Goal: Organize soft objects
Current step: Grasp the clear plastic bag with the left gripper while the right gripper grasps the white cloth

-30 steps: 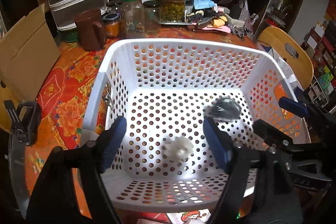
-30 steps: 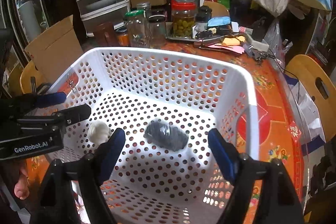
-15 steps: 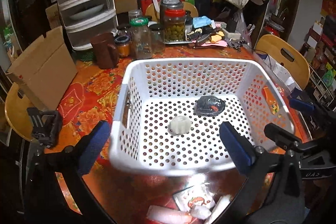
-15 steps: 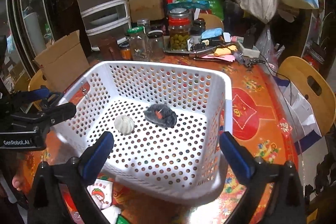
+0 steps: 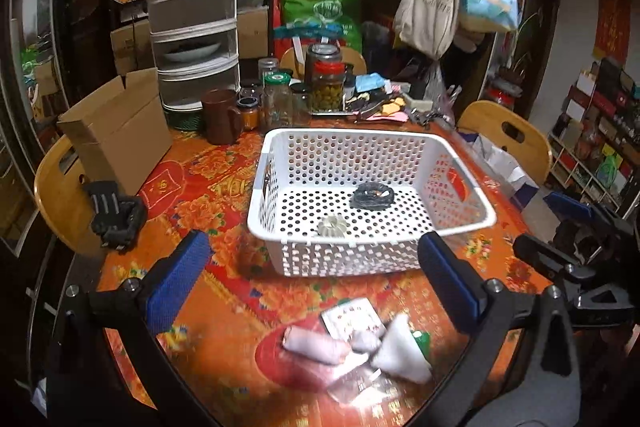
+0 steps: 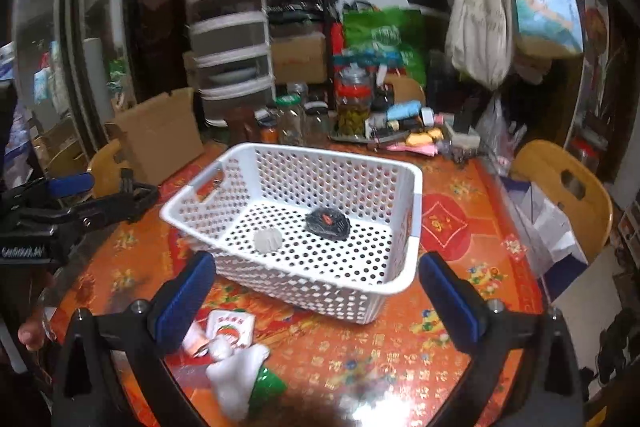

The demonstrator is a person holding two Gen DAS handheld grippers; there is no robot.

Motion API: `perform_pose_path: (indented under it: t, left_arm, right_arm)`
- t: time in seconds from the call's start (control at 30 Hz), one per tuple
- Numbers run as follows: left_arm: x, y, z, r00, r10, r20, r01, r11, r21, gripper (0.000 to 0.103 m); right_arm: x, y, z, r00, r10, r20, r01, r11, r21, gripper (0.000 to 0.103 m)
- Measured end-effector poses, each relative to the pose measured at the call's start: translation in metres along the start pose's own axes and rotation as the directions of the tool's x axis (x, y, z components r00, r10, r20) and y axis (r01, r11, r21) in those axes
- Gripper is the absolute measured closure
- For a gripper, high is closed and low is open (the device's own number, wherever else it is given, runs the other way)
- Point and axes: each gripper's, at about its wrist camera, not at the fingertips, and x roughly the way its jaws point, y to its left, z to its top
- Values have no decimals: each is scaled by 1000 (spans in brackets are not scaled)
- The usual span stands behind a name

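The white perforated plastic basket [image 5: 372,211] sits on the orange floral tablecloth [image 5: 208,187] and serves as the landmark here. Inside it, toward its far right, lies a dark grey round soft object with a red spot [image 5: 372,197]; nearer its front wall lies a small white ribbed soft object [image 5: 332,226].

On the cloth in front of the basket's near wall is a blurred cluster still to be gathered: a pale pink rolled soft item [image 5: 316,345], a white cone-shaped soft item with a green base [image 5: 400,351], and a flat white packet with a red print [image 5: 352,319].

The left gripper [image 5: 316,291] hangs directly above and just behind this cluster, its blue-padded fingers [image 5: 176,279] spread wide and empty. The pink roll's long axis appears to run left to right, roughly across the gap between the fingers, so a turn of the wrist would probably be needed.

The right gripper [image 6: 316,307] is also wide and empty; from it the cluster lies lower left, the white cone [image 6: 236,367] under its left finger. The left gripper seems better placed.
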Motion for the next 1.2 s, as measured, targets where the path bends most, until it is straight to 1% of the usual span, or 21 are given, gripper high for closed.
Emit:
perform_pose_path:
  t: [0.17, 0.27, 0.33, 0.4, 0.5, 0.53, 0.57, 0.6, 0.63, 0.67, 0.7, 0.77, 0.83, 0.9, 1.0, 1.07, 1.13, 1.17, 1.2]
  left_arm:
    - [-44, 1, -36, 999, -33, 34, 33, 999, 6, 0]
    - [-64, 4, -69, 997, -62, 41, 62, 998, 2, 0]
    - [-69, 6, -93, 996, -72, 57, 72, 997, -7, 0]
    - [-61, 6, -121, 997, -75, 31, 75, 997, -17, 0]
    - [-30, 2, -156, 992, -112, -50, 112, 994, -4, 0]
    - [-20, 0, -166, 991, -112, -75, 112, 994, -1, 0]
    - [-10, -1, -176, 990, -108, -96, 109, 994, 2, 0]
    - [-1, -3, -184, 988, -109, -109, 110, 994, 7, 0]
    - [7, -5, -190, 987, -108, -122, 111, 994, 12, 0]
    - [16, -6, -196, 985, -107, -138, 110, 994, 16, 3]
    - [24, -7, -200, 983, -107, -149, 111, 994, 19, 8]
    - [36, -10, -205, 981, -104, -163, 110, 994, 26, 14]
    - [43, -14, -210, 980, -97, -173, 106, 993, 42, 15]
    - [49, -17, -208, 980, -89, -178, 100, 994, 53, 18]
    - [52, -19, -209, 979, -82, -188, 96, 993, 64, 26]
    - [55, -23, -208, 978, -74, -194, 90, 993, 76, 30]
    - [63, -27, -205, 976, -68, -205, 87, 993, 84, 36]
    - [66, -29, -204, 974, -68, -214, 88, 992, 85, 43]
    - [68, -32, -204, 973, -71, -221, 92, 992, 87, 53]
  right_arm:
    - [-35, 18, -25, 1000, 9, 29, -8, 1000, -30, 2]
    - [-50, 22, -45, 999, 21, 47, -20, 999, -26, 2]
    - [-57, 24, -61, 998, 19, 56, -18, 1000, -15, 2]
    - [-61, 26, -84, 997, 34, 63, -34, 999, 0, 2]
    - [-53, 29, -120, 997, 60, 43, -61, 998, 34, 2]
    - [-48, 29, -130, 997, 70, 33, -71, 996, 45, 3]
    - [-42, 30, -139, 996, 87, 22, -88, 995, 55, 8]
    - [-35, 31, -147, 994, 106, 11, -106, 992, 61, 16]
    - [-30, 32, -152, 994, 112, -2, -112, 992, 62, 21]
    - [-21, 34, -156, 993, 116, -23, -114, 992, 61, 30]
    - [-13, 36, -160, 992, 121, -43, -118, 991, 59, 38]
    - [-2, 40, -164, 989, 133, -64, -130, 990, 51, 42]
    - [4, 44, -167, 988, 139, -74, -136, 990, 40, 42]
    - [9, 48, -168, 987, 141, -77, -138, 990, 36, 42]
    - [12, 49, -169, 987, 136, -81, -133, 990, 41, 42]
    - [14, 47, -169, 987, 138, -83, -134, 990, 50, 42]
    - [15, 47, -168, 987, 137, -87, -133, 990, 50, 42]
    - [16, 48, -168, 987, 137, -89, -133, 990, 49, 42]
    - [17, 49, -168, 986, 137, -90, -134, 990, 47, 42]
